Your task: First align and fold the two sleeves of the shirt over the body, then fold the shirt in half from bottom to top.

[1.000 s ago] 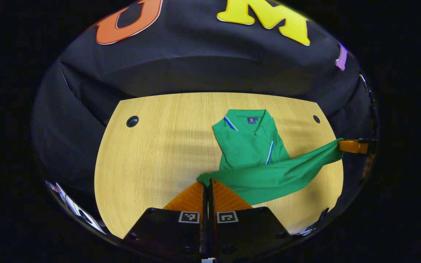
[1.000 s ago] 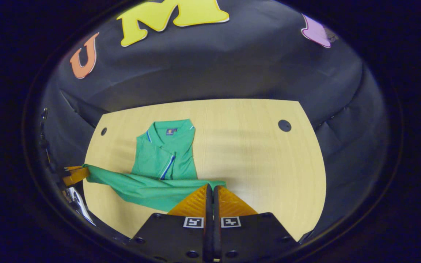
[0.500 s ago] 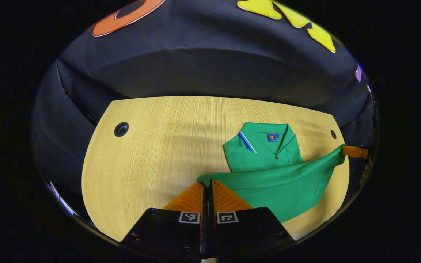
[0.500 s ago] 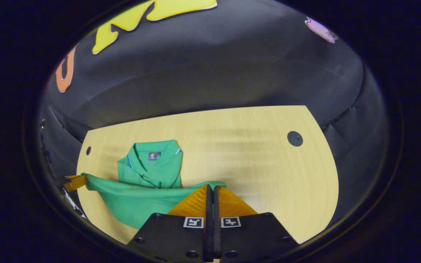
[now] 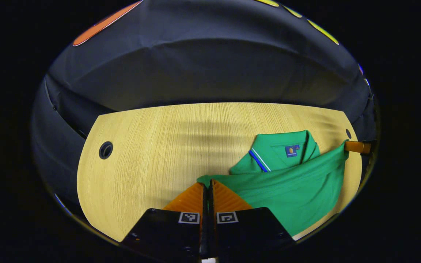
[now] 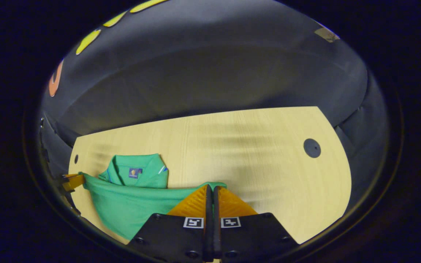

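Observation:
A green polo shirt (image 5: 291, 182) lies on the wooden table (image 5: 159, 146), its sleeves folded in and its collar (image 5: 283, 144) toward the back. My left gripper (image 5: 207, 183) is shut on one bottom corner of the shirt. My right gripper (image 6: 210, 185) is shut on the other bottom corner. The hem is stretched between them and held above the body, near the collar (image 6: 137, 166). In the left gripper view the right gripper (image 5: 356, 147) shows at the far right edge. In the right gripper view the left gripper (image 6: 72, 181) shows at the far left edge.
The table has a round cable hole (image 5: 105, 149) at its left and another hole (image 6: 311, 148) at its right. Black cloth walls stand close behind the table's far edge.
Both grippers have carried the shirt's hem forward over the body toward the collar. The lifted cloth now covers most of the body, and the striped sleeve edge has gone out of sight.

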